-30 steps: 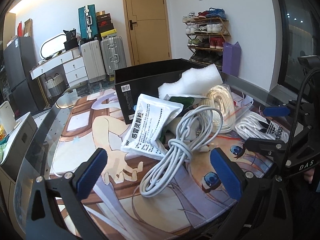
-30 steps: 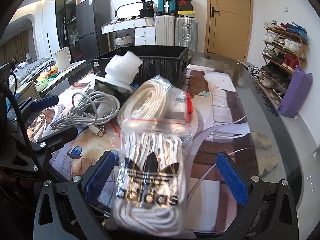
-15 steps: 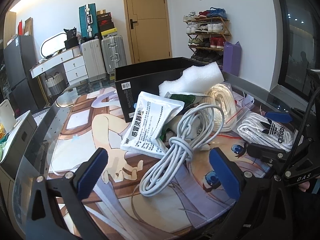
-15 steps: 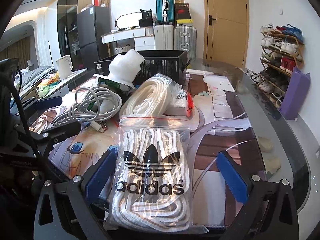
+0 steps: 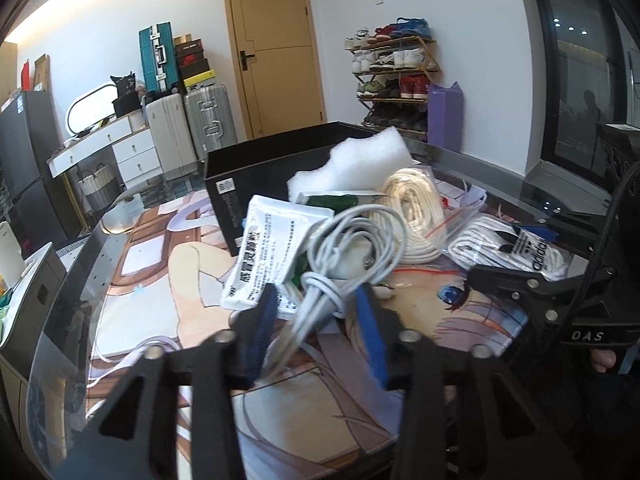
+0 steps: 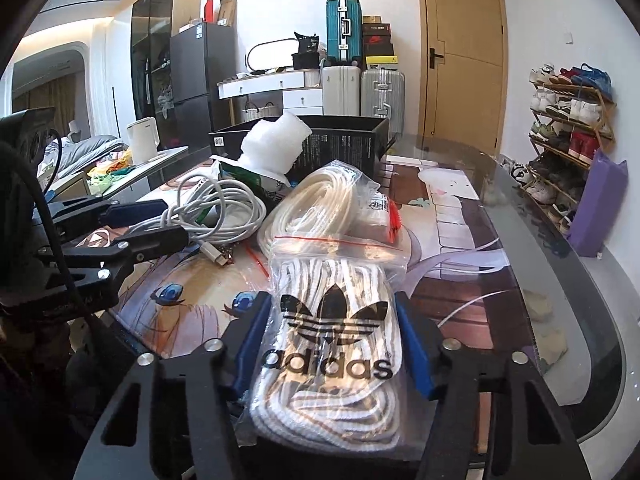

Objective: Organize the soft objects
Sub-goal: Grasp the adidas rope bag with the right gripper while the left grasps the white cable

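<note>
Left gripper [image 5: 316, 320]: jaws closing, narrowed to a partial gap around the tail of the grey cable bundle [image 5: 344, 248], which is seen between the blue pads; whether the pads press it cannot be told; the bundle lies near the middle of the printed table mat [image 5: 168, 280], partly over a white sachet [image 5: 272, 256].

Right gripper [image 6: 334, 340]: jaws closing, the pads set against both sides of the Adidas bag of white laces [image 6: 328, 344], which is drawn in between them; the bag rests toward the near edge of the mat.

Shown only in the right wrist view: a cable plug [image 6: 214, 257] on the mat and the left gripper side-on.

In both views: a bagged cream rope coil [image 6: 316, 200], white foam [image 5: 360, 168] and a black box [image 5: 256, 172] toward the far edge.
</note>
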Demonstrator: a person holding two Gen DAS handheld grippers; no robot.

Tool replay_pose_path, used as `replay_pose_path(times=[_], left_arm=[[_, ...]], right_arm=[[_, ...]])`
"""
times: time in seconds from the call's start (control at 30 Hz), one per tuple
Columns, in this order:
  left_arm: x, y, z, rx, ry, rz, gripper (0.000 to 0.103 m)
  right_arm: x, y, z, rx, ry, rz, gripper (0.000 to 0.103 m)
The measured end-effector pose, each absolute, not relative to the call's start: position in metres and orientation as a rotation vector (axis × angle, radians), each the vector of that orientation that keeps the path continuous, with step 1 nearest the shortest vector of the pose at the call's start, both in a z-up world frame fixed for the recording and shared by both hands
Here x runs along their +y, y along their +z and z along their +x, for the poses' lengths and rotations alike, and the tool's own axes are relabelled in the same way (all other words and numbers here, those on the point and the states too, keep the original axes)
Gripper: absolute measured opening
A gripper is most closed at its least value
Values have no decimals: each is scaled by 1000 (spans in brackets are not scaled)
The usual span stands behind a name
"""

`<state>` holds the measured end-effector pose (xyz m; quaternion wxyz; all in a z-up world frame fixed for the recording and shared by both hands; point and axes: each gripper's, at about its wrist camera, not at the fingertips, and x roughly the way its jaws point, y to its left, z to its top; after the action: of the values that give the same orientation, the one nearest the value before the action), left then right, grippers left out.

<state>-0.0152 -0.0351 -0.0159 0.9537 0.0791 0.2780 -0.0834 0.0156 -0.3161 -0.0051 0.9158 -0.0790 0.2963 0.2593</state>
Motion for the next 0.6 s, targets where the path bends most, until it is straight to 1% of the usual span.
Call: replay_pose_path(times=[0.07,0.17,0.33,0.6], left_arm=[[-36,-15,-17,561,-179,164,29],[-38,-14,-19,561,-198,166,25],[-40,-11,-22,555,-229,161,22],[-39,-3,-26,535,-252,147,21]], right_arm=[[-317,-5,16,609,541,-158,52],[-317,-4,17,611,554,-150,48],[-316,-3,16,606,574,-150,46],[-319,7,12,575,575,-143,46]])
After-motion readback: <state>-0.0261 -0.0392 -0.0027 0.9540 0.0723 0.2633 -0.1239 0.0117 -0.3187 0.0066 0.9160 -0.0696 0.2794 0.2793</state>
